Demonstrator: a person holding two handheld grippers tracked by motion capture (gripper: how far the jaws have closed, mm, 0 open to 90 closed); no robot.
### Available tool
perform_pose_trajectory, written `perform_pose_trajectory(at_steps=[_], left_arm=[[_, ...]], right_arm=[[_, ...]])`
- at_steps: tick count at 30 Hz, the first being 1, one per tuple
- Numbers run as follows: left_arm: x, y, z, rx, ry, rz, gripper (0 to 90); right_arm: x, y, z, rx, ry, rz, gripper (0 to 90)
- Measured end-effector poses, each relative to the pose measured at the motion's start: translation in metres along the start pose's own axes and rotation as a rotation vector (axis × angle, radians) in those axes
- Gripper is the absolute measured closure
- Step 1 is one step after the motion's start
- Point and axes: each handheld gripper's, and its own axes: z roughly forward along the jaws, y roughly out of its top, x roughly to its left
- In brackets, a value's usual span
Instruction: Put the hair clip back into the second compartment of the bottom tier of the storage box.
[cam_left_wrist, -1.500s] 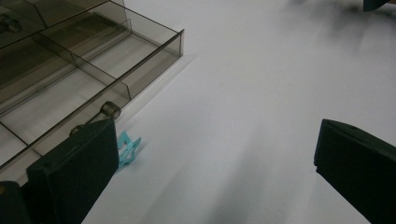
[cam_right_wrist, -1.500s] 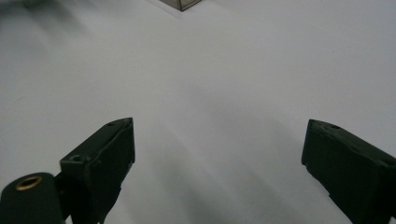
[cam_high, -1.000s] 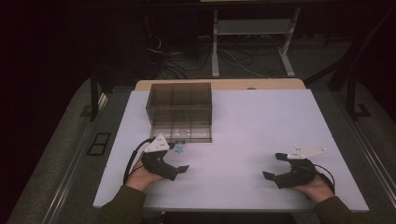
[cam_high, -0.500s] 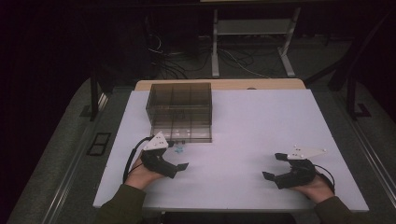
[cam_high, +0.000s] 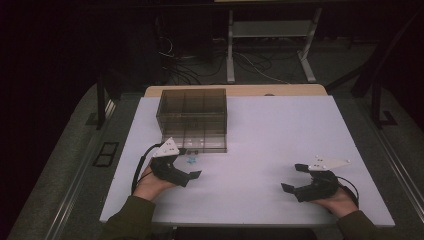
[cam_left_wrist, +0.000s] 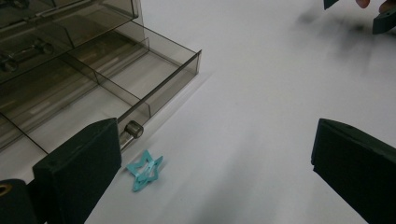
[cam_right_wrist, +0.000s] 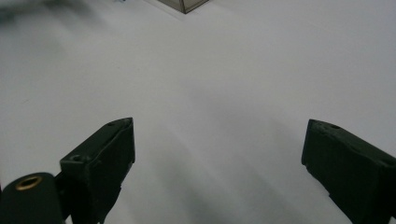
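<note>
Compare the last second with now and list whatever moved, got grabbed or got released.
Little changed. The left gripper edged slightly toward the person's side of the table; its jaws stay open and empty. Nothing was grabbed or released. The right gripper stays open and still, the blue star clip still lies on the table before the drawer box.

No text, label, brand, number or sign can be read anywhere: not on the smoky plastic drawer box, the white table, or the star-shaped hair clip.

White table — drawer box, star clip
</note>
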Motion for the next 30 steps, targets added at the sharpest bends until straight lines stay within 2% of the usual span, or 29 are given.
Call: perform_pose_trajectory(at_steps=[15,18,24,27,30], left_arm=[[0.015,0.005,0.001,-0.004,0.007,-0.012,5.4],[0.018,0.006,0.001,-0.006,0.003,-0.015,11.0],[0.023,0.010,0.003,-0.007,-0.001,0.005,17.6],[0.026,0.012,0.003,-0.015,0.002,0.005,19.4],[0.029,0.013,0.003,-0.022,0.003,-0.002,25.3]], right_arm=[[-0.001,-0.001,0.001,0.001,-0.007,0.012,8.9],[-0.001,-0.002,0.000,0.001,0.000,0.016,8.9],[-0.001,-0.002,0.000,-0.005,-0.005,0.027,8.9],[-0.001,-0.003,0.000,-0.002,-0.005,0.032,8.9],[-0.002,-0.004,0.000,-0.001,-0.006,0.034,8.9]])
